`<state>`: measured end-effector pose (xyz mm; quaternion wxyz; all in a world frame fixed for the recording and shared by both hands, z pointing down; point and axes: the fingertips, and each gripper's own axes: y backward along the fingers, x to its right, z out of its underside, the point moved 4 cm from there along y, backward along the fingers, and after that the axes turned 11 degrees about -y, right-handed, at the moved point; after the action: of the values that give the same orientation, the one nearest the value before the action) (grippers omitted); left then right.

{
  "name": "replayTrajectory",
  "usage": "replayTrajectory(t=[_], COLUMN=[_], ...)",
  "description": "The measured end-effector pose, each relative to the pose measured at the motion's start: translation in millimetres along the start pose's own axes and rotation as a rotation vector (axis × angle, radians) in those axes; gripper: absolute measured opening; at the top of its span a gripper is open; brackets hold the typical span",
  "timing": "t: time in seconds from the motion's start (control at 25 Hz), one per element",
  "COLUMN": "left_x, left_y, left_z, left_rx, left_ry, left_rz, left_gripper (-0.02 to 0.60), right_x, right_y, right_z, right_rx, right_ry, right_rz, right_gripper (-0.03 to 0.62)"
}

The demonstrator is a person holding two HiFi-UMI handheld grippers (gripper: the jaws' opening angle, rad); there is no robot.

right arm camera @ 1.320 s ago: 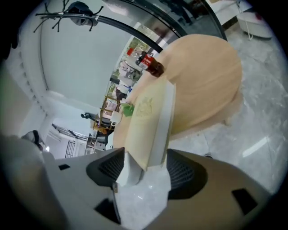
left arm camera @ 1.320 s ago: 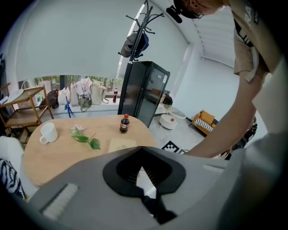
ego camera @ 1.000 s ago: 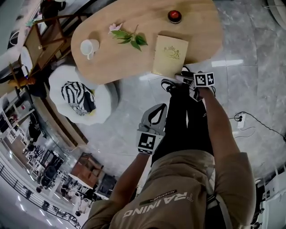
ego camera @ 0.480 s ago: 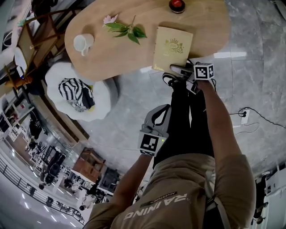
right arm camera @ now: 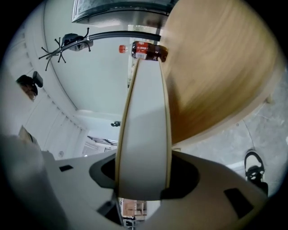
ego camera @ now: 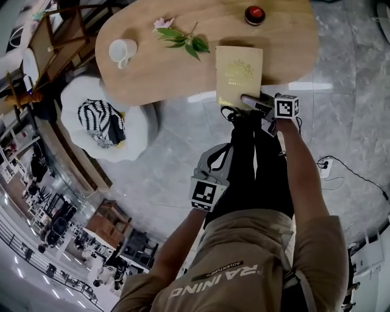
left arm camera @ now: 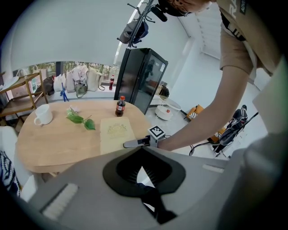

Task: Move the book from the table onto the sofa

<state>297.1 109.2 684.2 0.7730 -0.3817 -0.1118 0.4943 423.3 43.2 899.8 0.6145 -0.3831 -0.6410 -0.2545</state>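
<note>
Well off to the left of the left gripper sits the rounded white sofa (ego camera: 137, 139) with a black-and-white striped cushion (ego camera: 102, 122). The grey two-jaw left gripper (ego camera: 220, 147) hangs over the grey tiled floor (ego camera: 173, 146), its jaws closed together on nothing. To its right and ahead, the right gripper (ego camera: 250, 101) has just been closing its jaws and clamps the near edge of the cream, gold-printed book (ego camera: 239, 72). The book lies on the oval wooden table (ego camera: 152, 76), stretching away from that gripper toward a small cola bottle (ego camera: 254, 13).

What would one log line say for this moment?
right gripper: jaws just closing on book at table edge | left gripper: shut, empty
</note>
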Motion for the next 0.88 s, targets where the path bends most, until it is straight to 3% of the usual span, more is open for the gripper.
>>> replayTrajectory(t=[0.32, 0.68, 0.88], left_x=[-14.7, -21.1, -20.9], left_y=[25.2, 75.4, 111.1], left_z=[-4.5, -32.3, -55.5], left_rx=[0.058, 0.16, 0.223], left_ry=[0.058, 0.129, 0.151], left_rz=[-0.096, -0.216, -0.265], left_gripper=[-0.003, -0.003, -0.003], right_x=[-46.5, -141.8, -187.1], right_y=[5.6, 15.3, 25.9], right_z=[12.4, 26.5, 39.6], right_rx=[-0.042, -0.088, -0.114], right_ry=[0.014, 0.06, 0.034], right_rz=[-0.012, -0.023, 0.006], right_gripper=[0.224, 0.222, 0.222])
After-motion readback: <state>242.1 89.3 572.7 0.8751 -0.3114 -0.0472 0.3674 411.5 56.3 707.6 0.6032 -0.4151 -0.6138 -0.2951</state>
